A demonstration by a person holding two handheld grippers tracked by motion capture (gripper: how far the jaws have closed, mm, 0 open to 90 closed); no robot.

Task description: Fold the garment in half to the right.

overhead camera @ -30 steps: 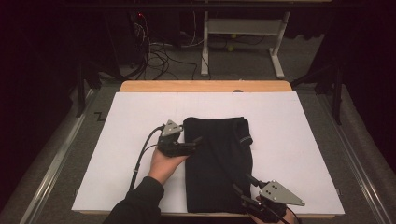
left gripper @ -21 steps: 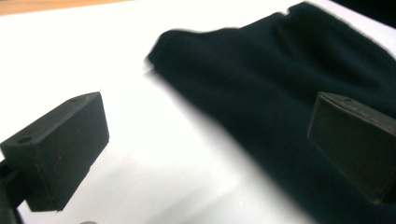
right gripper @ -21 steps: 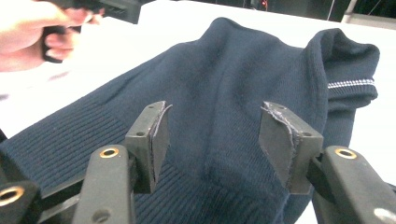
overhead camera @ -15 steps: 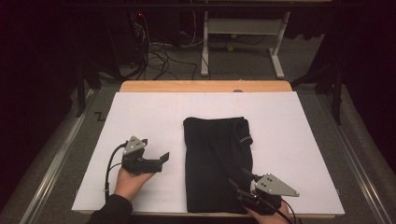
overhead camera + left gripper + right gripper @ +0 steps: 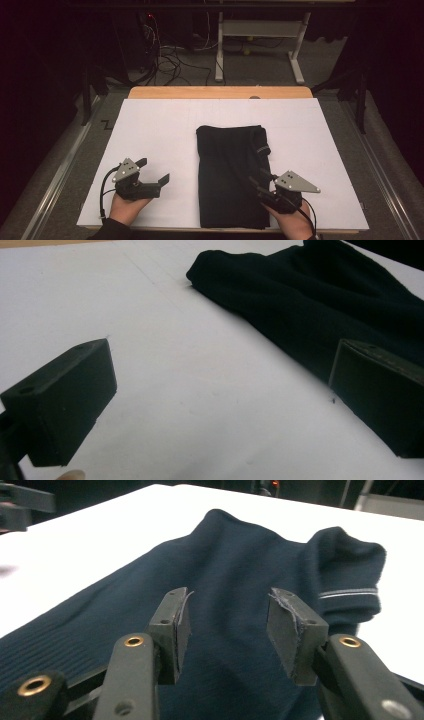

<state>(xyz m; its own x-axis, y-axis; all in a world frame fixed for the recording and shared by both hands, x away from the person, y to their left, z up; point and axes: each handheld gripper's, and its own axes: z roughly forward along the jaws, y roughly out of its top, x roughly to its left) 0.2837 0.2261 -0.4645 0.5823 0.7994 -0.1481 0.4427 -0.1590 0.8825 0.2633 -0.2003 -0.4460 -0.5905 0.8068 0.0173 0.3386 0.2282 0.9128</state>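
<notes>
Since a second ago the left tongs [image 5: 152, 171] have left the garment [image 5: 232, 175] and drawn back to the bench's [image 5: 150, 120] near left corner, jaws spread wide over bare white. Folded dark cloth lies mid-bench, reaching the near edge. Right tongs [image 5: 258, 181] hover over its near right part, jaws just been closing, gripping nothing.
</notes>
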